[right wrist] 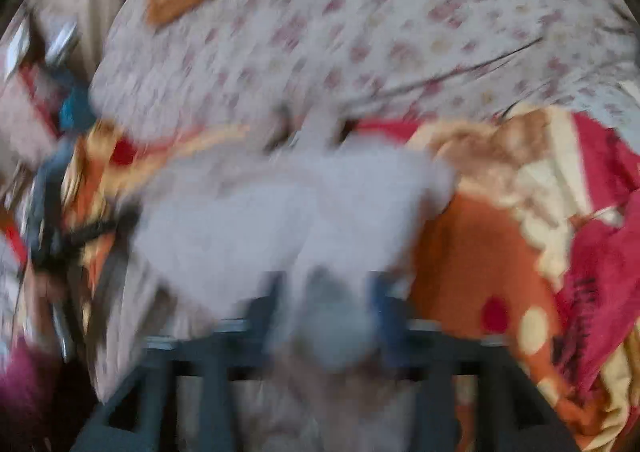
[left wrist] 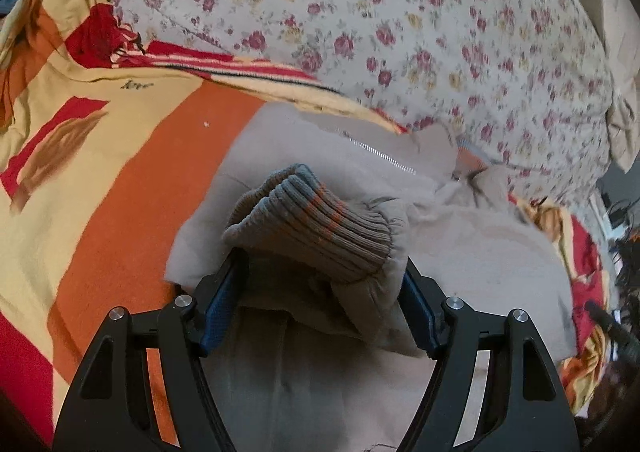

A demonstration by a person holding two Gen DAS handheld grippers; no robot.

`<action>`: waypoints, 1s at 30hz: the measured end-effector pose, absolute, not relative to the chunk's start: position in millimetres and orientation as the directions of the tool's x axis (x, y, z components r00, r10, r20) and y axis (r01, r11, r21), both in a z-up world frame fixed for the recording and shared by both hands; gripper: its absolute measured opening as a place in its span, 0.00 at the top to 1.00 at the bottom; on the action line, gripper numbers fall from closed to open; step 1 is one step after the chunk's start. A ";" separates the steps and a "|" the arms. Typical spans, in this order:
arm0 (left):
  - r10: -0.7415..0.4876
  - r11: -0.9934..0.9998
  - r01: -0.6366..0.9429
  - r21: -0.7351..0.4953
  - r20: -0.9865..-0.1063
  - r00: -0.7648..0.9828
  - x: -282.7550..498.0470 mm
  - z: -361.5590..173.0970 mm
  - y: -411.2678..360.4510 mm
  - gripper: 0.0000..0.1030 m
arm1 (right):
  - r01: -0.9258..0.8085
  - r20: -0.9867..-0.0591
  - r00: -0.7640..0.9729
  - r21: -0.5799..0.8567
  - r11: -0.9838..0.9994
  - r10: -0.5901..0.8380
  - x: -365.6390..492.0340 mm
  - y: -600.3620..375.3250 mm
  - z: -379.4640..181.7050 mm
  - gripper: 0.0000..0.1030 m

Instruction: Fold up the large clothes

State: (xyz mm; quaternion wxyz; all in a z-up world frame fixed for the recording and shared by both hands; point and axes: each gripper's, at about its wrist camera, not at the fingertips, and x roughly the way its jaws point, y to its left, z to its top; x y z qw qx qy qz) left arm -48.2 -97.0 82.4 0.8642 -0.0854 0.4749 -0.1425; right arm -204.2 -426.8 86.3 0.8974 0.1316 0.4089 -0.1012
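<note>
Ribbed cuff (left wrist: 308, 220) fills the left gripper (left wrist: 320, 284); right view blurred.

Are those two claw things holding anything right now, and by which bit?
The left gripper has the grey jacket sleeve bunched between wide jaws, just behind the ribbed cuff; a firm pinch cannot be told. The right gripper view is too blurred.

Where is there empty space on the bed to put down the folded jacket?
The orange stripe of the blanket, between the grey jacket and the red patch, is bare. So is the flowered bedspread beyond the jacket. Around the ribbed cuff and left gripper it is crowded.
</note>
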 end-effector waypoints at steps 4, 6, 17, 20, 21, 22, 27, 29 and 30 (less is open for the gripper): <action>-0.308 0.951 0.163 -0.261 -0.804 0.509 -45.9 79.1 -98.9 0.29 | 0.411 -0.814 0.570 0.160 0.898 -0.115 -160.6 -465.4 59.5 0.16; -0.302 0.953 0.161 -0.256 -0.811 0.501 -43.0 74.8 -100.9 0.29 | 0.410 -0.828 0.560 0.256 0.876 -0.020 -149.9 -479.6 40.2 0.44; -0.252 0.966 0.185 -0.181 -0.826 0.505 -36.3 66.3 -114.9 0.23 | 0.420 -0.814 0.533 0.017 0.907 -0.231 -154.2 -472.6 41.4 0.89; -0.255 0.965 0.185 -0.185 -0.821 0.510 -41.9 70.5 -112.6 0.23 | 0.400 -0.771 0.601 0.062 0.914 -0.211 -180.9 -453.3 75.0 0.74; -0.258 0.965 0.181 -0.191 -0.820 0.511 -43.3 72.0 -111.4 0.23 | 0.375 -0.753 0.629 0.075 0.924 -0.195 -188.8 -442.1 84.1 0.57; -0.263 0.964 0.178 -0.198 -0.817 0.514 -45.0 73.9 -109.9 0.23 | 0.343 -0.737 0.653 0.084 0.935 -0.173 -197.2 -430.8 91.1 0.51; -0.270 0.963 0.155 -0.220 -0.799 0.538 -55.8 84.7 -100.9 0.23 | 0.215 -0.771 0.631 0.063 0.974 -0.089 -206.3 -388.3 65.8 0.49; -0.275 0.961 0.149 -0.231 -0.790 0.548 -65.6 93.7 -96.1 0.23 | 0.214 -0.787 0.610 0.059 0.975 -0.087 -208.2 -387.3 42.3 0.49; -0.281 0.960 0.152 -0.236 -0.781 0.557 -70.7 98.6 -94.0 0.23 | 0.216 -0.790 0.609 0.070 0.974 -0.078 -208.5 -388.5 37.2 0.48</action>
